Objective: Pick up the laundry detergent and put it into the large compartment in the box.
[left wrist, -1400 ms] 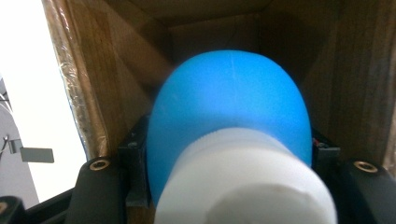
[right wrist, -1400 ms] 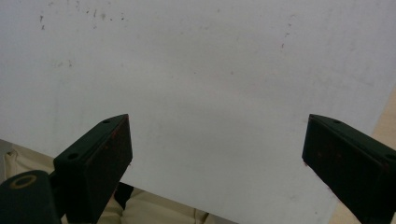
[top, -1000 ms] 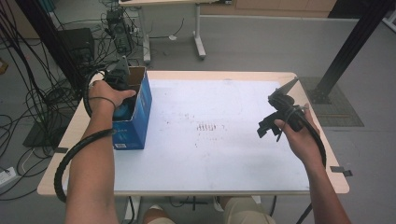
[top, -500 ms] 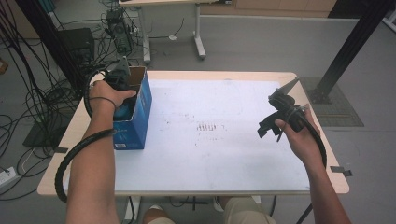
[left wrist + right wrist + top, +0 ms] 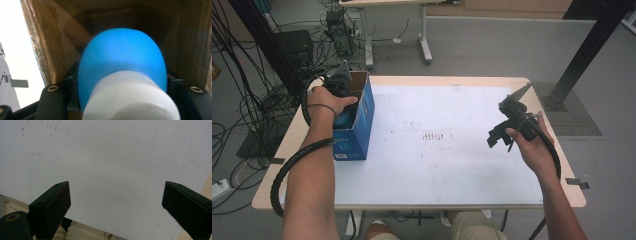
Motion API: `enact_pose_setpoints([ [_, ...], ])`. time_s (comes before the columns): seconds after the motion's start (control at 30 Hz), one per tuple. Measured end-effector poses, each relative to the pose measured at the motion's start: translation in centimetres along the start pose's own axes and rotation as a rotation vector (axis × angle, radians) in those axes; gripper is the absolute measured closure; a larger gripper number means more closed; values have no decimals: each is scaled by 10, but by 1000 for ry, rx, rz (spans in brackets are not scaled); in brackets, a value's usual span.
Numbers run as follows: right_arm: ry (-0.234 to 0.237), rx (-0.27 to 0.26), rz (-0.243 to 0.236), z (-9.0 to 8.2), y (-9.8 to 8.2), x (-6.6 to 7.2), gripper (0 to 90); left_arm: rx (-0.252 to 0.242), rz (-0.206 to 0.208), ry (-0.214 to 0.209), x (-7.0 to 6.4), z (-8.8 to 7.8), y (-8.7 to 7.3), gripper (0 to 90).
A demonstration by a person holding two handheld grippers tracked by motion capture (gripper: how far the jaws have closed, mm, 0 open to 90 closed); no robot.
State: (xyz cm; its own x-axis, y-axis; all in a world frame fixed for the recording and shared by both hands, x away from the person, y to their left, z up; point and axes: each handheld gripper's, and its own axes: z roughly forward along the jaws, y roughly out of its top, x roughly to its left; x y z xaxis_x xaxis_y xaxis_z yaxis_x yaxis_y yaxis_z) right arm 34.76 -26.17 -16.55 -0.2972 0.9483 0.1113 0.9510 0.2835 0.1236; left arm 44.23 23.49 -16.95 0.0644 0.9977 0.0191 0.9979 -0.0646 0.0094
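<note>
Matt blue rubbery ball [image 5: 122, 60], raw brown cardboard box [image 5: 50, 37] (glossy blue outside), smooth white tabletop [image 5: 452, 150]

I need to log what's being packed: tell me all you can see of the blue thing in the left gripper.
The blue object is rounded, smooth and matte, like plastic or rubber, with a white ribbed cap or neck toward the camera. The left gripper clamps it at both sides, inside the open cardboard box at the table's left edge.
</note>
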Motion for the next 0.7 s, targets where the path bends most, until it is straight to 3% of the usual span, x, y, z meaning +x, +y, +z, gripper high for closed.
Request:
enact_pose_setpoints([
  [0.27,1,-3,-7,-1,0,1,82,-9,-2,-3,-1,-5,-3,315],
  [0.7,9,-10,-4,-2,-1,1,82,-43,-1,22,-6,-36,-13,260],
])
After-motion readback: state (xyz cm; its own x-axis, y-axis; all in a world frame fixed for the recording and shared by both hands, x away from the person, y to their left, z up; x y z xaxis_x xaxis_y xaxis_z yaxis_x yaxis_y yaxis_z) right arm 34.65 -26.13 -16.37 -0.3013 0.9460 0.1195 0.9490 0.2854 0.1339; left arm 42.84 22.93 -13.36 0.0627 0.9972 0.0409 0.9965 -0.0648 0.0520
